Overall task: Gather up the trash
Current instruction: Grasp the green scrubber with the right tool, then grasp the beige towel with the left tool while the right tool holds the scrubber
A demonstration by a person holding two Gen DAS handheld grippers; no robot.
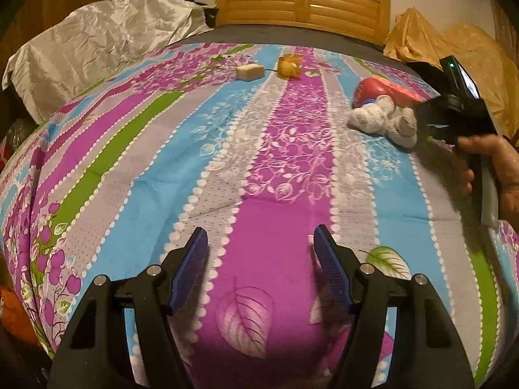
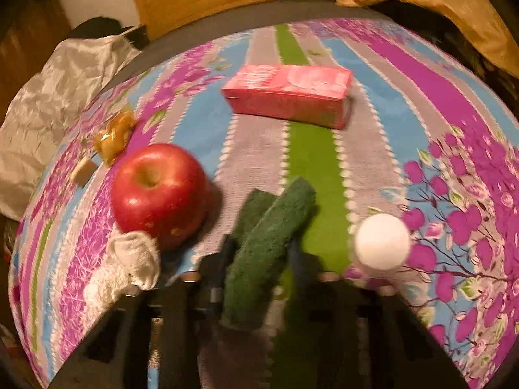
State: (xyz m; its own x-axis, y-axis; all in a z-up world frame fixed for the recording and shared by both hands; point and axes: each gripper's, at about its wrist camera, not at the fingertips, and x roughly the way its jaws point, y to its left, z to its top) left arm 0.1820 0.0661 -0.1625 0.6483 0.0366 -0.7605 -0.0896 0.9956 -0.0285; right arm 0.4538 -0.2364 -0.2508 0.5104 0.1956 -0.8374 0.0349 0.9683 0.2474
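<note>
My left gripper (image 1: 260, 243) is open and empty, low over the striped floral bedspread (image 1: 227, 168). Far ahead lie a beige block (image 1: 250, 72) and a crumpled yellow wrapper (image 1: 289, 66). At the right lie a red apple (image 1: 369, 92) and a white sock (image 1: 386, 121), beside my hand-held right gripper (image 1: 454, 116). My right gripper (image 2: 262, 243) is shut on a folded green scouring pad (image 2: 269, 236). Around it lie the apple (image 2: 160, 191), the sock (image 2: 126, 265), a white ball (image 2: 382, 239), a pink box (image 2: 288, 95), the wrapper (image 2: 113, 137) and the beige block (image 2: 82, 170).
A wooden headboard (image 1: 303, 5) stands at the far end. A silvery satin pillow (image 1: 97, 48) lies at the back left and a golden cloth heap (image 1: 454, 52) at the back right. The bed drops off at the left edge (image 1: 19, 194).
</note>
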